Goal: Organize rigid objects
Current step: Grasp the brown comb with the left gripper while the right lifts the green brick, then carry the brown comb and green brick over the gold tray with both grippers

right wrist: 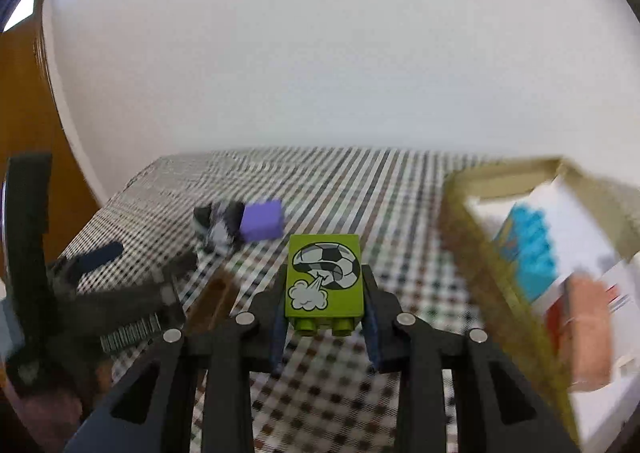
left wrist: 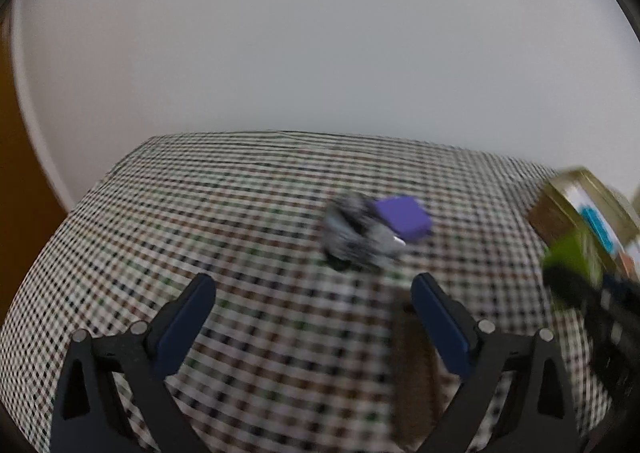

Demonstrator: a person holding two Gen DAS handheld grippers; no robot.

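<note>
Right tongs (right wrist: 324, 317) clamp green brick (right wrist: 323, 281) — left tongs (left wrist: 314, 293) apart over tablecloth (left wrist: 200, 213).

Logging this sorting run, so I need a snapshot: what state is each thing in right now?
Left tool: open, empty, above the checked cloth.
Right tool: shut on the green block, which is lifted, studs toward the camera.
Purple block: lying on the cloth, beside the grey-black object.
Grey-black object: on the cloth, too blurred to identify.
Cardboard box: open, with a blue item inside.
</note>
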